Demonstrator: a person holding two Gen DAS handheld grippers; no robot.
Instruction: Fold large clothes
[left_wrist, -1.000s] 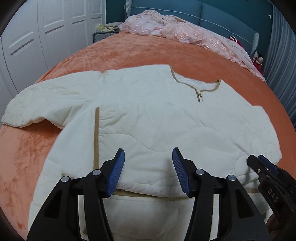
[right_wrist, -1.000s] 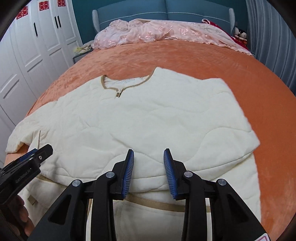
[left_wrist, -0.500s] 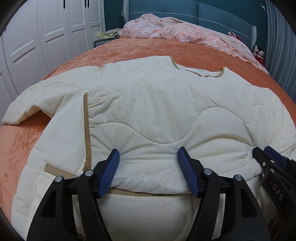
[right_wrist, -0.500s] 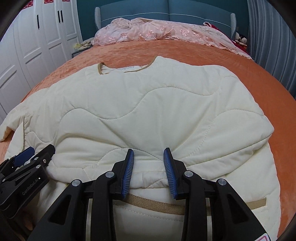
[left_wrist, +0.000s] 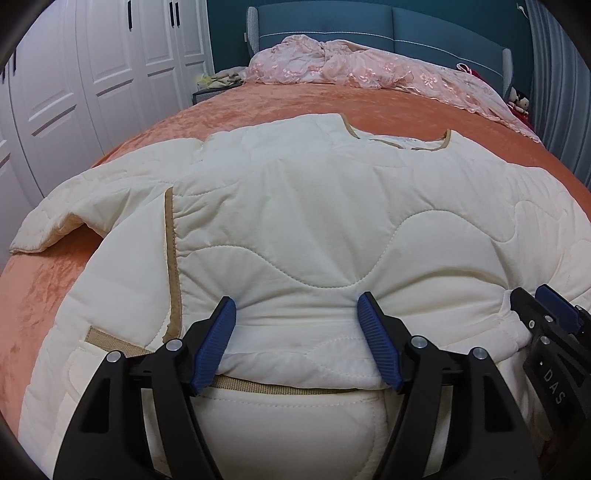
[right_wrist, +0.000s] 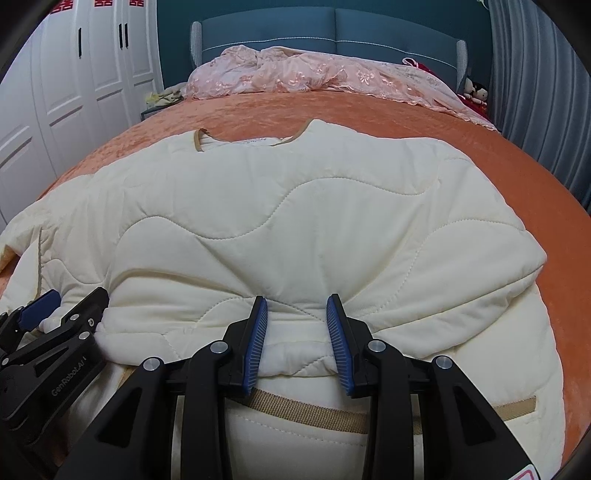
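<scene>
A cream quilted jacket (left_wrist: 295, 221) with tan trim lies spread on the orange bed; it also shows in the right wrist view (right_wrist: 295, 229). Its sides are folded in over the body, and a thick folded edge lies across the near part. My left gripper (left_wrist: 295, 332) is open, its blue pads on either side of that folded edge. My right gripper (right_wrist: 297, 330) is open too, its pads astride the same edge further right. Each gripper shows at the edge of the other's view.
The orange bedspread (left_wrist: 258, 107) extends around the jacket. A pink lace quilt (right_wrist: 314, 77) lies at the blue headboard (right_wrist: 332, 33). White wardrobe doors (left_wrist: 74, 92) stand on the left, grey curtains (right_wrist: 535, 92) on the right.
Both grippers have moved forward and lower onto the jacket's near folded edge, which now bulges between their pads. The jacket fills more of both views.
</scene>
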